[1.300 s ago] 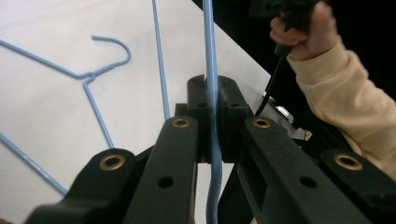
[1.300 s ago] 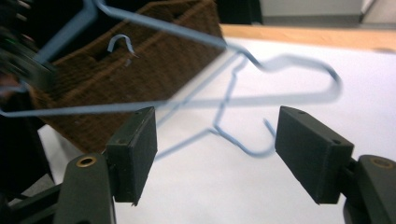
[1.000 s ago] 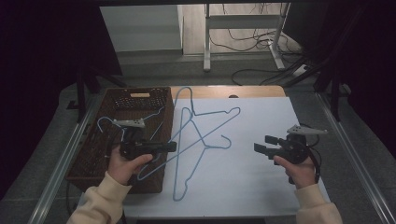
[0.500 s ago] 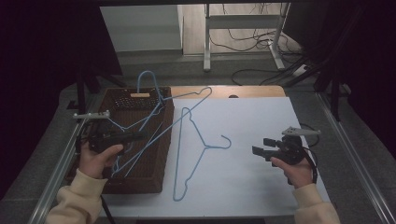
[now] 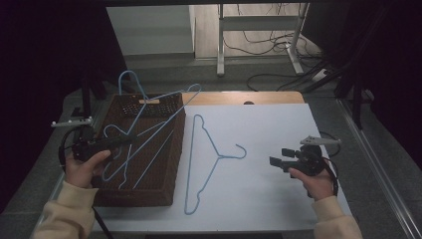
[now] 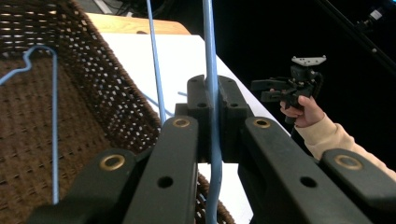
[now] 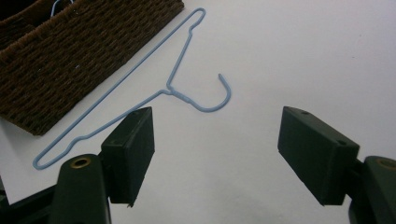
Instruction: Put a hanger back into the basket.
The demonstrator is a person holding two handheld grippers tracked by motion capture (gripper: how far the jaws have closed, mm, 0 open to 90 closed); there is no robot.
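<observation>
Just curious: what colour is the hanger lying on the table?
Light blue; the hanger shows best in the right gripper view.

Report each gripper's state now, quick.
Left gripper: shut on a blue wire hanger, held over the wicker basket.
Right gripper: open, holding nothing.

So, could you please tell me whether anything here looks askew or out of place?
Yes: the hanger clamped in the left gripper sits tilted across the basket, its hook and one corner poking beyond the rim. Another hanger lies flat on the table.
</observation>
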